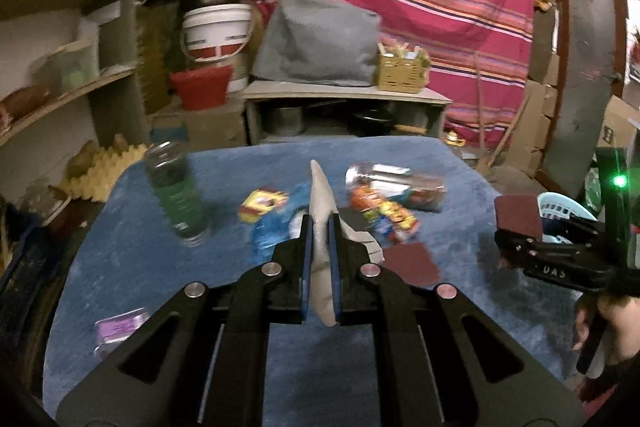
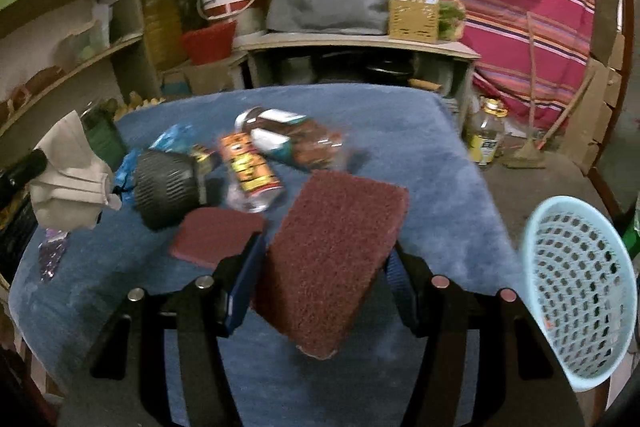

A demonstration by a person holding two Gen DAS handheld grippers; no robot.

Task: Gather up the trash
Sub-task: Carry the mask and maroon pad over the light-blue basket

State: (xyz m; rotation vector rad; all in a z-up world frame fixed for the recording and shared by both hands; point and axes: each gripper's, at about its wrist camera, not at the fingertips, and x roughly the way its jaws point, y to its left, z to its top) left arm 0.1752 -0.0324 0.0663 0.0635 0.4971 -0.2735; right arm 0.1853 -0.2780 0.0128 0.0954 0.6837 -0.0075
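The left gripper (image 1: 320,227) is clenched on a crumpled beige paper scrap (image 1: 321,195), and the right gripper (image 2: 324,267) grasps a maroon rectangular scouring pad (image 2: 332,259) across its width, both lifted clear of the blue cloth-covered table (image 2: 420,163), probably for carrying to the pale blue perforated plastic basket (image 2: 580,291) beside the table's right edge. Both tools tilt forward and downward over the table. A second maroon pad (image 2: 216,235), a clear plastic bottle (image 2: 292,139), bright wrappers (image 1: 264,205) and what seems, through blur, a green-labelled bottle (image 1: 176,195) remain on the cloth.
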